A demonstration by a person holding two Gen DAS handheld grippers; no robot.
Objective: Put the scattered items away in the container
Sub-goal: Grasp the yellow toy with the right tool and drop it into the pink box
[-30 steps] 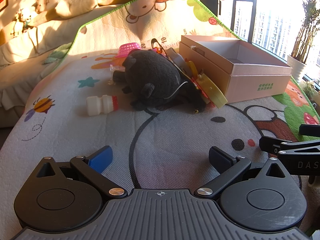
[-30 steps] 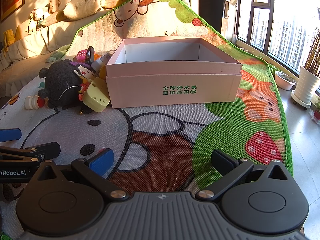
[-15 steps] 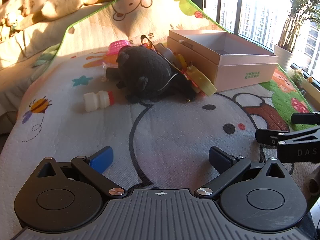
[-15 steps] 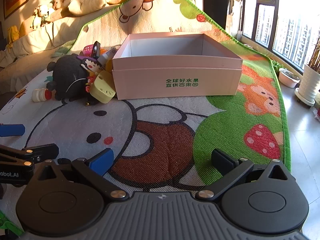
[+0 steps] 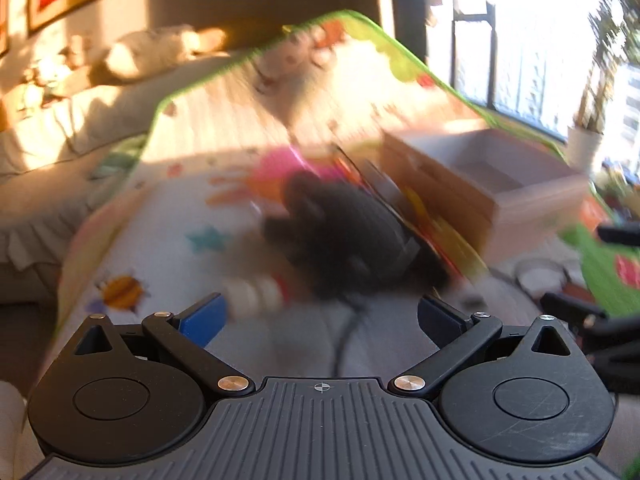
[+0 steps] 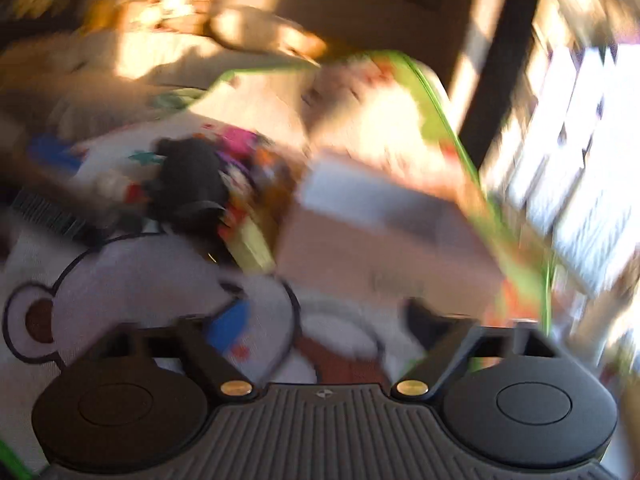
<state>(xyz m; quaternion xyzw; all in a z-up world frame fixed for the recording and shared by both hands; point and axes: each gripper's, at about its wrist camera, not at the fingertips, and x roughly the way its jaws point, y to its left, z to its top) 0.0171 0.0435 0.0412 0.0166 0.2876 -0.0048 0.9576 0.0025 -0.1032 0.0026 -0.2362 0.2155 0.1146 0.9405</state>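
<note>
Both views smear with motion. Compared with a second ago, the toy pile sits larger and lower in both frames, so the tongs are closing in on it. In the left wrist view the left tongs [image 5: 320, 314] stand wide apart with nothing between them, just as before, and the black plush toy [image 5: 340, 240] fills mid-frame, the white bottle [image 5: 256, 294] lower left of it near the blue pad. The pink box [image 5: 480, 184] waits empty at right, touching the heap of small toys. In the right wrist view the whole scene tilts: the right tongs [image 6: 324, 322] have rolled, and their jaws have just been closing, narrower than before yet still apart, nothing between them. The box [image 6: 384, 240] sits right of centre, the plush [image 6: 188, 184] at left. Nothing is tidied yet; I judge a first pick is coming.
</note>
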